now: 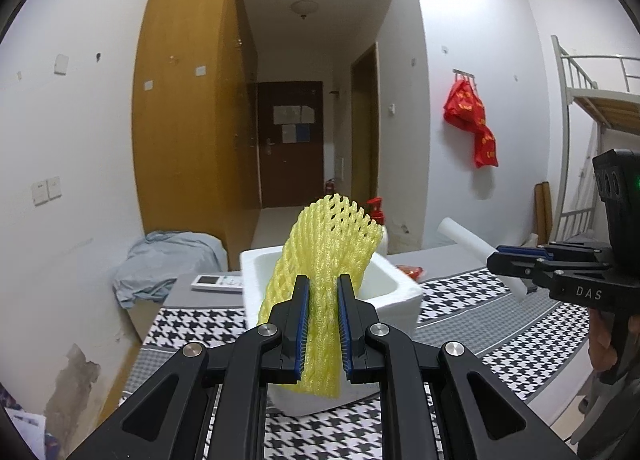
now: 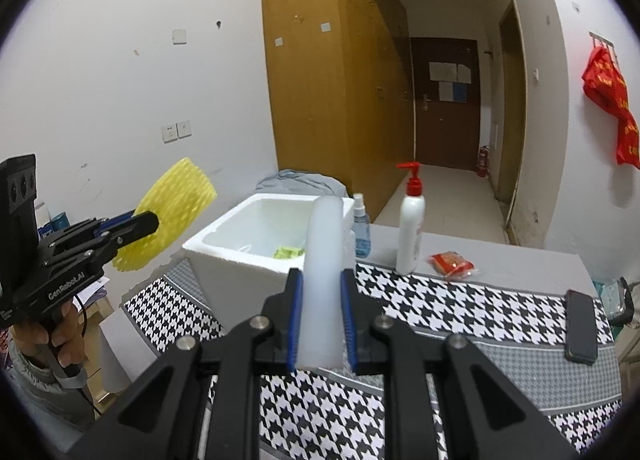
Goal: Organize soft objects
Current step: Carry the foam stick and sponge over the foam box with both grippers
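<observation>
Spread across the bottom of both frames: bench under a black-and-white houndstooth cloth. Sitting mid-frame on it, open white foam box, something yellow-green lying inside. Up in the air at the left of the right wrist view, yellow foam net, pinched tight in the left tongs and raised above the bench, in front of the box in the left wrist view. Dead centre of the right wrist view, white foam roll, upright, clamped between the blue pads of the right tongs. Right of the box: white pump bottle with red top, small blue spray bottle just beside the box. Further right, flat black phone; near the pump bottle, little red packet.
</observation>
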Available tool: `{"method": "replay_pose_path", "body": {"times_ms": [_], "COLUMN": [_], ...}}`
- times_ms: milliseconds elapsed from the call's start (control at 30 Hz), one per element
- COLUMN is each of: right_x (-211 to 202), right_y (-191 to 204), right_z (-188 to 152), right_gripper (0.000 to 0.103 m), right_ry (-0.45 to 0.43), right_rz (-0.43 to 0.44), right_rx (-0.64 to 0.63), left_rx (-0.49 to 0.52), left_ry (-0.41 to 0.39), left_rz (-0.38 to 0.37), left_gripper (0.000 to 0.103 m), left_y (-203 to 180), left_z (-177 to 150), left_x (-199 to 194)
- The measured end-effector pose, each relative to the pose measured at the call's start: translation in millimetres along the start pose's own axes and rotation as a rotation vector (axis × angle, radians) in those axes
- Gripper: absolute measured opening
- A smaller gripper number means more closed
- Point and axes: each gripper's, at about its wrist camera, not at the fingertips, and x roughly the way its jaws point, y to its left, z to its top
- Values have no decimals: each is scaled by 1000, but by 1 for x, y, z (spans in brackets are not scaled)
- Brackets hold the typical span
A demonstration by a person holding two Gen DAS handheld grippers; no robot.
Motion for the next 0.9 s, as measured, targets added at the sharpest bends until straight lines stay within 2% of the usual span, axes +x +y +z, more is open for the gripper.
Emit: {"method": "replay_pose_path", "body": {"times_ms": [533,900], "right_x": [52,87], "right_y": [40,52], "right_z": [25,37], "right_gripper": [22,22], "right_ry": [45,89], "right_rz": [55,89], "right_rx": [-68,-83], "left_rx": [-18,-35], "left_ry": [19,29], "left_rz": [58,92], "left_gripper": [15,15], "left_y": [37,53], "left_z": [-8,-14], "left_x": [0,-2]}}
